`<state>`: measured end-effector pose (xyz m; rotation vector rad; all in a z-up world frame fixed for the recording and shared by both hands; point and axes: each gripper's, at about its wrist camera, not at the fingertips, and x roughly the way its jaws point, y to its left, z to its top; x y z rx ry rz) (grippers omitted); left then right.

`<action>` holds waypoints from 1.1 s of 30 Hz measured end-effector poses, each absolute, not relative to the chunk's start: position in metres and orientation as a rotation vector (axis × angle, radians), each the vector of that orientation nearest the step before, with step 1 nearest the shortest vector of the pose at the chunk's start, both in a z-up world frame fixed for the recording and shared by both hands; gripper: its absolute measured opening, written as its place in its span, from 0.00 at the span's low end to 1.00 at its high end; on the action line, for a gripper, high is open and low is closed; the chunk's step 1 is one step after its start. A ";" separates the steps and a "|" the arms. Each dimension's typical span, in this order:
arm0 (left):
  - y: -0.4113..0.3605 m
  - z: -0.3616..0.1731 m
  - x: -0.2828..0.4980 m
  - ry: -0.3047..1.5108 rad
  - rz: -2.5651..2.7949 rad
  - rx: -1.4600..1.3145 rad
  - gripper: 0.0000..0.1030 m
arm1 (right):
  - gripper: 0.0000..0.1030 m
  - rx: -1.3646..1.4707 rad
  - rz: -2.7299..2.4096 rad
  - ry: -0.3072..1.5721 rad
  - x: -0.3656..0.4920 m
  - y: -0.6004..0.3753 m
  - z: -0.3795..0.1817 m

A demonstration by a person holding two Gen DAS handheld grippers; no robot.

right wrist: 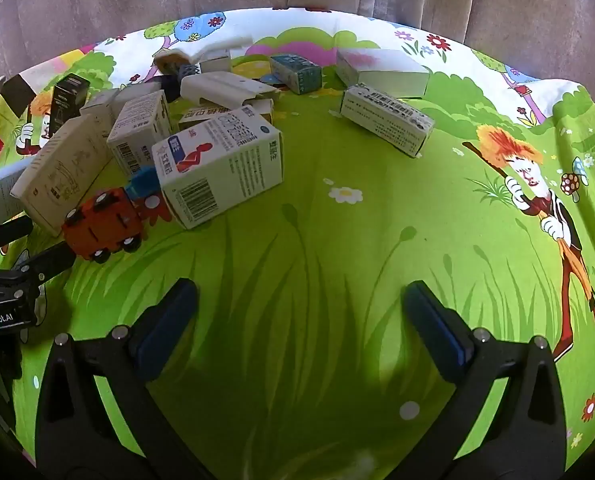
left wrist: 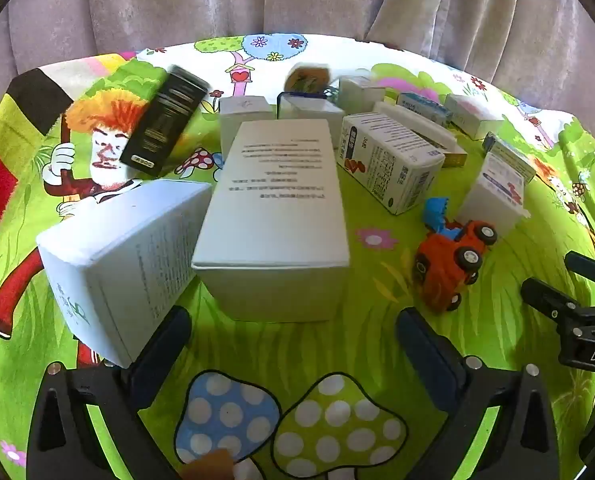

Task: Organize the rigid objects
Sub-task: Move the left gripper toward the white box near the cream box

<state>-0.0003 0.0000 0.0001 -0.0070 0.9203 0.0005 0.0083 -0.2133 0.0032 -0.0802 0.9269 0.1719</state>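
Left gripper [left wrist: 293, 344]: black plastic, blue pads, jaws spread wide, empty; left finger [left wrist: 165, 340] beside a tilted white carton [left wrist: 113, 256].
Right gripper [right wrist: 297, 320]: wide apart, empty, over bare tablecloth [right wrist: 337, 248].
Boxes: matte cardboard cuboids heaped toward the cloth's far edge; large white box [left wrist: 277, 208] just ahead.
Toy truck [left wrist: 449, 260]: orange, glossy, tipped sideways.

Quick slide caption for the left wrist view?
Open left gripper faces a large white box among scattered cartons and an orange toy truck on a cartoon tablecloth.
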 end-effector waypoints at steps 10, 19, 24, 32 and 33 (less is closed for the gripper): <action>0.000 0.000 0.000 0.929 0.002 -0.009 1.00 | 1.00 -0.079 0.173 0.933 0.005 -0.213 0.003; 0.000 0.000 0.000 0.930 0.002 -0.009 1.00 | 1.00 -0.078 0.174 0.938 0.008 -0.213 0.003; 0.000 0.000 -0.001 0.930 0.002 -0.009 1.00 | 1.00 -0.078 0.174 0.939 0.008 -0.213 0.003; 0.000 0.000 0.000 0.930 0.002 -0.009 1.00 | 1.00 -0.077 0.173 0.938 0.007 -0.213 0.003; 0.000 0.000 0.000 0.930 0.002 -0.009 1.00 | 1.00 -0.078 0.173 0.939 0.008 -0.213 0.003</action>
